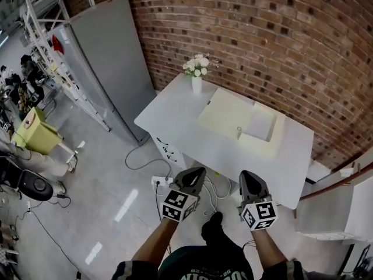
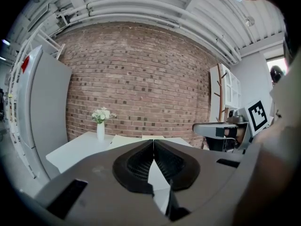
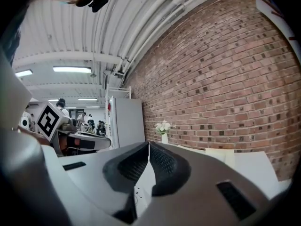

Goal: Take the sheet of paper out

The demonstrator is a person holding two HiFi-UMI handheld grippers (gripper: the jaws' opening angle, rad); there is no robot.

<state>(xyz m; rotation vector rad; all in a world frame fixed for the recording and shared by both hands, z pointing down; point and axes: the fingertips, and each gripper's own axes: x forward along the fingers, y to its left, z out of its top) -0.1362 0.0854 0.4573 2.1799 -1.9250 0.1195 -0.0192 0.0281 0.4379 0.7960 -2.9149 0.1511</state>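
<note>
Holding left gripper [image 1: 197,171] low, short of the white surface [image 1: 175,112]; jaws pressed together, nothing btwn them. Holding right gripper [image 1: 247,176] just beside it, likewise closed & empty. Both well apart from the sheet of paper [image 1: 260,123]. On the surface, near its middle: open cream folder [image 1: 224,112], w/ the white sheet lying flat on its right half. At far-left corner: vase [image 1: 197,84] w/ white flowers, upright, by the brick wall [image 1: 262,28]. Left of surface: tall grey cabinet [image 1: 111,57].

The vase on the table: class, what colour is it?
White. The vase shows best in the head view, beneath its white flowers.
</note>
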